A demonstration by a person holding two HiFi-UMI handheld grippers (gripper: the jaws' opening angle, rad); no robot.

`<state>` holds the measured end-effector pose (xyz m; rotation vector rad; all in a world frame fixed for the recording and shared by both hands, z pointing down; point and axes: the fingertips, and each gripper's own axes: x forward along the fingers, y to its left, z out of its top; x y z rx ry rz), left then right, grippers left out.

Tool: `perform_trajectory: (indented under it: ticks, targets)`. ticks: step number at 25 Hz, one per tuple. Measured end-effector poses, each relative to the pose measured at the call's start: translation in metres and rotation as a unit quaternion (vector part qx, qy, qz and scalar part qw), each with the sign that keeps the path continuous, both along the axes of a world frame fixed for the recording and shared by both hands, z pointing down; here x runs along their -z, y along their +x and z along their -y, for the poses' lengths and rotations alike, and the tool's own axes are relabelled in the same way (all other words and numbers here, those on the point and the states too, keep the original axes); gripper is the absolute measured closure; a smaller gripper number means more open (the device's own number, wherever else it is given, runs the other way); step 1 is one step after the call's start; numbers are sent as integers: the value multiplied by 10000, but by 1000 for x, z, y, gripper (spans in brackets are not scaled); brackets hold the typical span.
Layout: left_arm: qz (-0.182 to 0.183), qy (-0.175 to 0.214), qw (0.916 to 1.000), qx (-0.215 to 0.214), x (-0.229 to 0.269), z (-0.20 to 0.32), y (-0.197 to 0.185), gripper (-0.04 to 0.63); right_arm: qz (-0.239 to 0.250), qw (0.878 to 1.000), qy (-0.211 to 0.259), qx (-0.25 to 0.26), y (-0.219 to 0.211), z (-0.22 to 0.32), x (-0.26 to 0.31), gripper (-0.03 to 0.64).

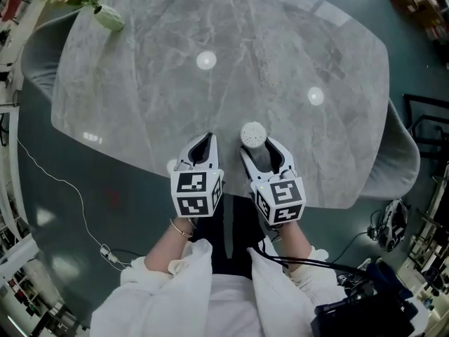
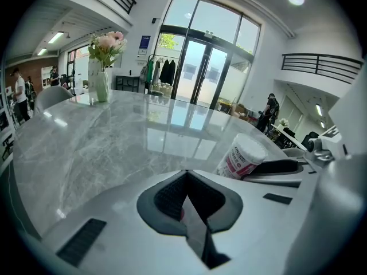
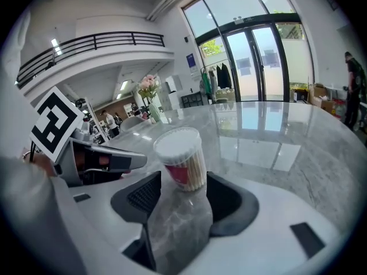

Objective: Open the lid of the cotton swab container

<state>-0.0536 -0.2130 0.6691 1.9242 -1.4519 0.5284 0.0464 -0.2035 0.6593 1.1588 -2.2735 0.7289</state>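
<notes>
A clear round cotton swab container (image 1: pixel 253 133) with a white lid stands upright near the front edge of the grey marble table (image 1: pixel 140 83). My right gripper (image 1: pixel 261 147) is open just behind it. In the right gripper view the container (image 3: pixel 180 156) stands at the jaw tips, in the gap of the right gripper (image 3: pixel 180 196), with neither pad touching it. My left gripper (image 1: pixel 205 142) is shut and holds nothing, a little to the left of the container. From the left gripper view, where the left gripper (image 2: pixel 186 202) points across the table, the container (image 2: pixel 241 156) shows to the right.
A green vase of pink flowers (image 1: pixel 105 12) stands at the table's far left corner. Grey chairs sit at the table's left and right ends. The table's front edge runs just under both grippers. A cable lies on the floor at the left.
</notes>
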Motion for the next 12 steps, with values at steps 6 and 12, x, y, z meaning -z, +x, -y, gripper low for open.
perform_trajectory:
  ticks: [6, 12]
  targets:
    - [1, -36, 10000, 57, -2, -1, -2, 598, -96, 9995, 147, 276, -8, 8, -2, 318]
    - [27, -28, 9999, 157, 1, -2, -4, 598, -400, 9977, 142, 521, -11, 11, -7, 318]
